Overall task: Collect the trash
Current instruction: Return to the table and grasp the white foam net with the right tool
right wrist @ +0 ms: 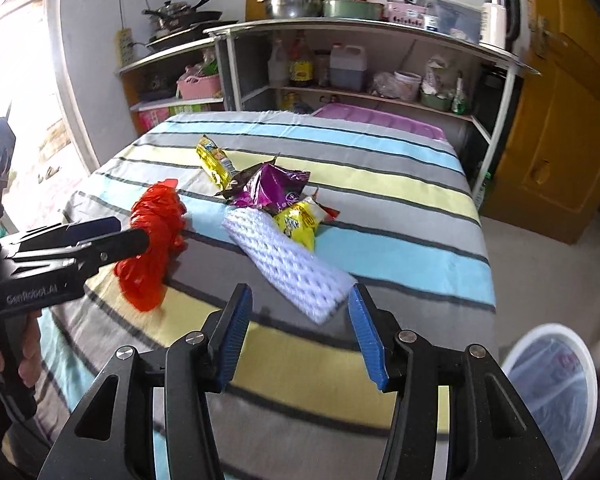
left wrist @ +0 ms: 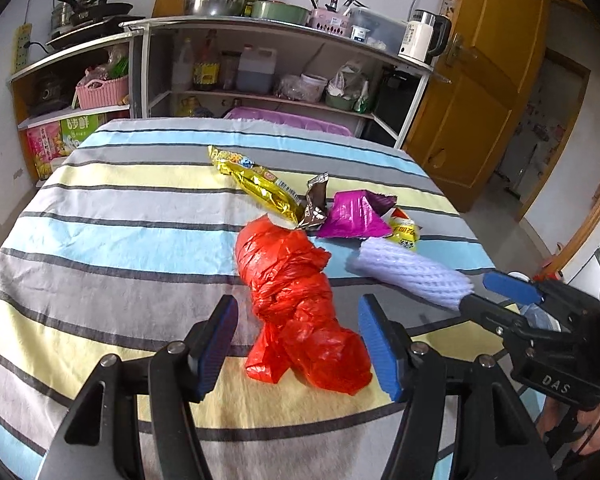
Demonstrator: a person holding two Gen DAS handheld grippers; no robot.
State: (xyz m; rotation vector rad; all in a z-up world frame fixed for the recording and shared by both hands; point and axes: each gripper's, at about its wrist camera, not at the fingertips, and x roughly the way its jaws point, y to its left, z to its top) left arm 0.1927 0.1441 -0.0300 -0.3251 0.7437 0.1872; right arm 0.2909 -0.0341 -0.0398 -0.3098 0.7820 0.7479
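Your left gripper (left wrist: 298,346) open astride the red plastic bag (left wrist: 296,304) near the table's (left wrist: 100,220) front edge, your right gripper (right wrist: 298,334) open, jaws flanking the white foam net's (right wrist: 288,264) end, untouched

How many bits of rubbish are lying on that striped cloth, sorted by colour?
Red: 1, the crumpled plastic bag
Gold/yellow: 2, the long gold wrapper and the small yellow packet
Purple: 1, the snack bag
Brown: 1, the small wrapper
White: 1, the foam net sleeve
Total: 6
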